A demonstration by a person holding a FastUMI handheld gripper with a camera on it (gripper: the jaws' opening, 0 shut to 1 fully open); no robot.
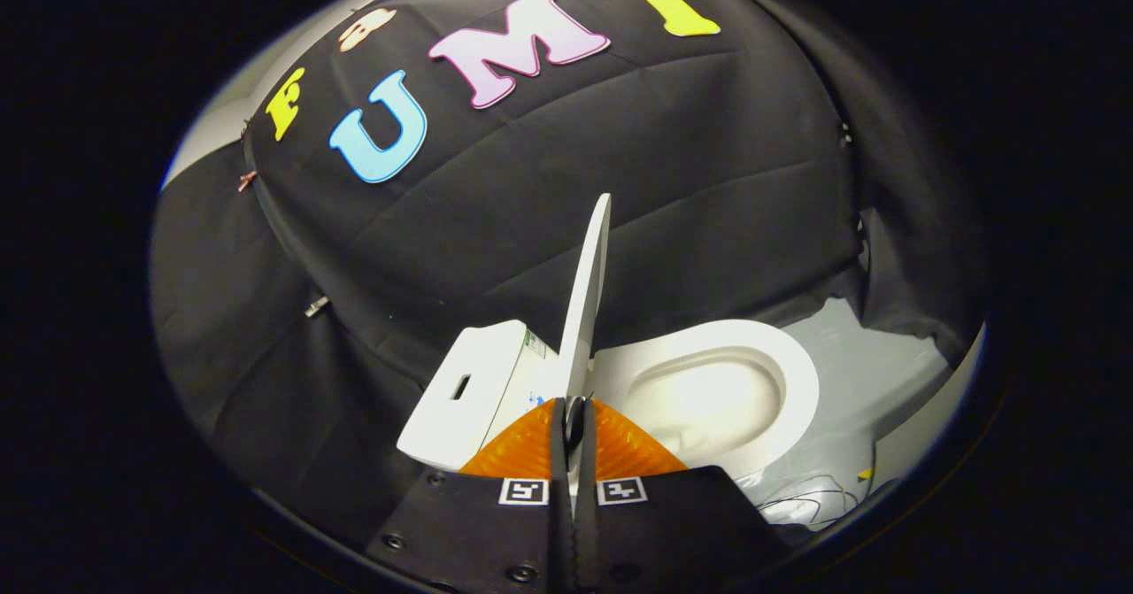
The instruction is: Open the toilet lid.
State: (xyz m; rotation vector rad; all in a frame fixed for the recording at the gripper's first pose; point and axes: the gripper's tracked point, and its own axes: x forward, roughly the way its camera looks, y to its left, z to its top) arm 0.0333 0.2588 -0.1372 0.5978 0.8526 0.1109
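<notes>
Pinched tight between my two fingers [574, 421] is the bottom edge of the toilet lid [589, 293], and both fingers press on it from each side. Right now the lid stands almost straight up, with the white tank [469, 390] just to one side of it and the open seat and bowl [717, 386] on the other side, so I think the lifting part is nearly all done. What is left, I guess, is to lean the lid back a little so it rests by the tank, and then let go.
</notes>
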